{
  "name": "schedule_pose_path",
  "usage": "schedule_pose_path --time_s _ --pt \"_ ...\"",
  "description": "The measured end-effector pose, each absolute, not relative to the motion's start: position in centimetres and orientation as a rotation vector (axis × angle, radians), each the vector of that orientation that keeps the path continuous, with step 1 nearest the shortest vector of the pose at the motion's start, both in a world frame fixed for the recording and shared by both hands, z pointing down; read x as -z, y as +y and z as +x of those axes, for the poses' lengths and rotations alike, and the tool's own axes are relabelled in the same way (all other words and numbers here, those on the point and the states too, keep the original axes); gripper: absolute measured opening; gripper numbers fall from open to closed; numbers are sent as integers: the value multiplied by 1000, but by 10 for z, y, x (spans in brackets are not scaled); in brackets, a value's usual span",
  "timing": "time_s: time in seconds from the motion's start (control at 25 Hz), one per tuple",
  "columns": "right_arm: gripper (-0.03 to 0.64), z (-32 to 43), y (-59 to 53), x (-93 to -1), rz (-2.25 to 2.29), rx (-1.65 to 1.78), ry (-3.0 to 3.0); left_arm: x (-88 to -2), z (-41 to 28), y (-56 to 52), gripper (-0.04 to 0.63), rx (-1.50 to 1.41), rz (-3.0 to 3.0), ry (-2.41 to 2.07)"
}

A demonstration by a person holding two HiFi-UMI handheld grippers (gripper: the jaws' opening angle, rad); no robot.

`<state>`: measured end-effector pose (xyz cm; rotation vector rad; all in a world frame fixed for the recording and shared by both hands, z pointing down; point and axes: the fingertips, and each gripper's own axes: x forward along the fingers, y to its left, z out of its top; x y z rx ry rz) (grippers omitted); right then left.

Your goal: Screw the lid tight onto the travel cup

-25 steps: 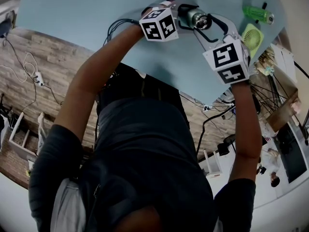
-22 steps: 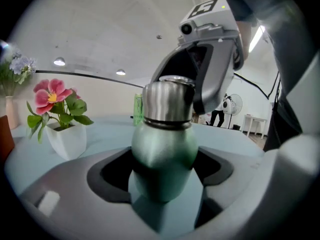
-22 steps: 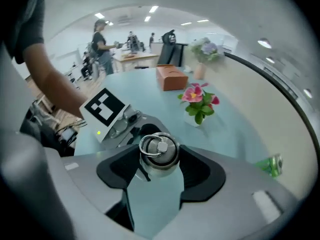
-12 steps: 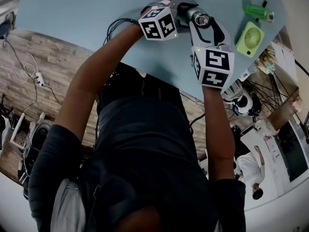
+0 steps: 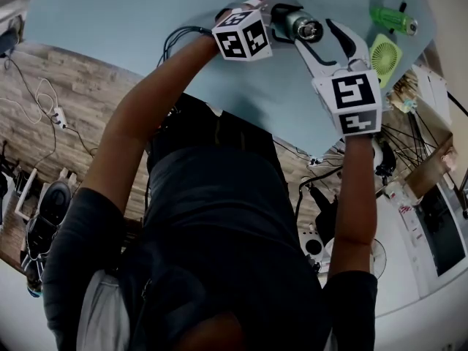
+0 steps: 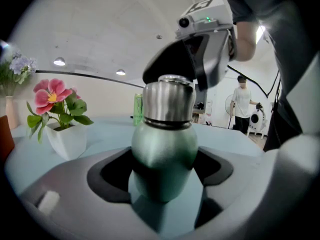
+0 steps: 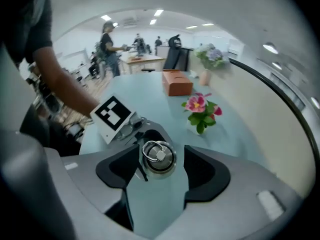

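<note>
Travel cup [image 6: 165, 149] upright on bench [image 5: 131, 20], long axis vertical, ringed steel lid [image 7: 158, 156] on top. Left gripper [image 6: 162, 173] jaws clamped on green body. Right gripper [image 7: 160, 165] jaws opening, straddling lid, pads clear.

I see my left gripper [image 5: 280, 18] at the top centre of the head view, clamped on the travel cup [image 6: 165, 149]. Just right of it, my right gripper [image 5: 316, 38] has its jaws opening around the lid [image 7: 159, 156], pads clear. My left arm [image 5: 146, 115] and right arm [image 5: 357, 196] stretch up the frame.

R hand-held gripper [image 5: 314, 35] swung back to the right, jaws opening, now clear of lid [image 7: 159, 157]
</note>
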<state>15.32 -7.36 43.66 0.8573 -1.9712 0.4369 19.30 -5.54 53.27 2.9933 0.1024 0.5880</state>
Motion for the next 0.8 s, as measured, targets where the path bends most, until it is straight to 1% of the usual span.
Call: schedule_pose_path --time_s 0.2,0.32,0.48,0.52,0.56,0.8 --pt "261 155 -54 -445 165 14 -1832 -533 192 -56 420 -591 2994 102" --pt "260 157 -56 -455 -36 155 -1738 -533 191 -56 420 -591 2995 101" --pt "255 155 -54 -465 -167 160 -1714 -533 191 -56 420 -588 2995 102" --pt "239 155 -53 -466 -173 147 -1715 -533 191 -56 420 -588 2995 102" --pt "238 155 -53 -466 -161 123 -1720 -533 191 -56 420 -588 2996 103" --pt "236 153 -59 -464 151 -160 -1838 -533 192 -56 420 -589 2996 105"
